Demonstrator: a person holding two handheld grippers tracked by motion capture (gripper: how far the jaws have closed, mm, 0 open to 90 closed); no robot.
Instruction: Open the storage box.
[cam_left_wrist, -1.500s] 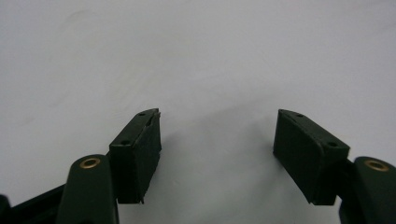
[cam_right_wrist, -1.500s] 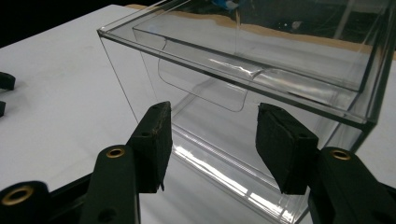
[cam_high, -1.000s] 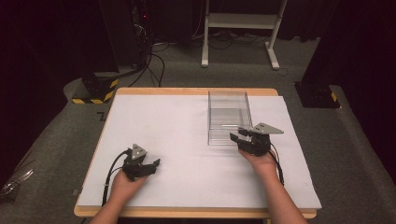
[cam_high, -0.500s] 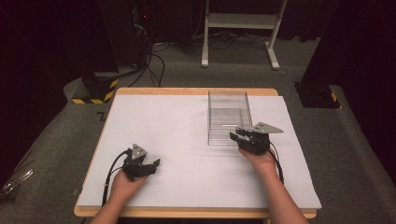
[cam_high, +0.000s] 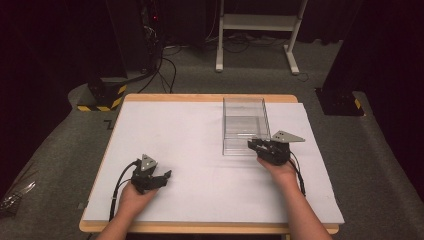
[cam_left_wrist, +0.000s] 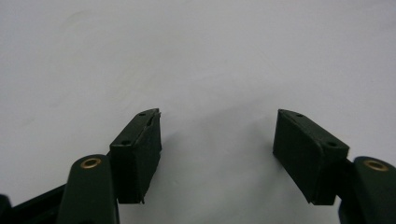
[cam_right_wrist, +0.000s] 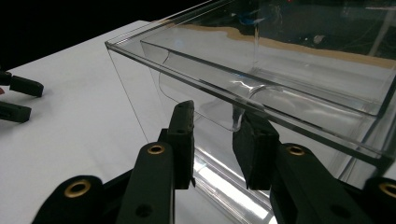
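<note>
Standing on the white sheet that covers the wooden table (cam_high: 200, 98), right of centre and towards the far edge, is a clear rectangular plastic box (cam_high: 244, 125), open at the top. Seen from the right gripper view, the box (cam_right_wrist: 261, 88) has an inner transparent tray or insert whose front wall dips in a curved cut-out; its near wall faces the camera and nothing can be made out inside it.

The right gripper (cam_high: 260, 146) is at the box's near wall, held in the person's right hand (cam_high: 280, 167), with its grey three-cornered plate on top pointing right. In the right gripper view this gripper (cam_right_wrist: 214, 133) has its jaws partly apart, a narrow gap between the pads; one pad sits just below the rim by the curved cut-out. Whether the pads touch the wall cannot be told, and they are not seen clamped on anything.

The left gripper (cam_high: 162, 177) lies well apart from the box, low on the sheet near the table's front left, in the person's left hand (cam_high: 134, 196), a black cable trailing from it. In the left gripper view its jaws (cam_left_wrist: 217, 140) are spread wide over bare white sheet, holding nothing.

Beyond the table, grey carpet, a white metal stand (cam_high: 260, 22) and a yellow-and-black striped base (cam_high: 107, 97) are visible.
</note>
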